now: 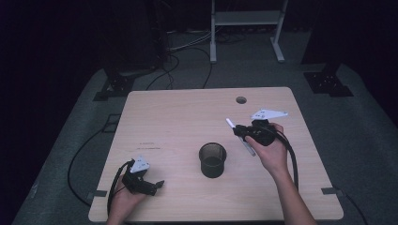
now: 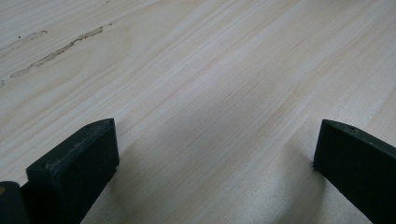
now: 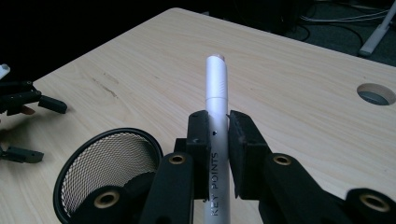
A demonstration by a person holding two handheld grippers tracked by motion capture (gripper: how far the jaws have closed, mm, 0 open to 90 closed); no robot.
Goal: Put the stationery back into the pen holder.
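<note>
While the right gripper (image 3: 218, 135) clamps the slim white plastic marker pen (image 3: 217, 93) mid-barrel, it looks light, stiff, slippery; the left gripper (image 1: 155, 186) gapes empty near the wooden table's (image 1: 178, 117) front-left corner.

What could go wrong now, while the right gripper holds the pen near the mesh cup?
1. The right gripper clamps the white pen on a narrow stretch of its smooth barrel, so the pen may slip or swing.
2. The pen lies nearly level, beside the mesh cup; if not tilted, it could strike the rim and tip the cup.
3. The left gripper rests open, apart from the cup, so nothing steadies it.
</note>
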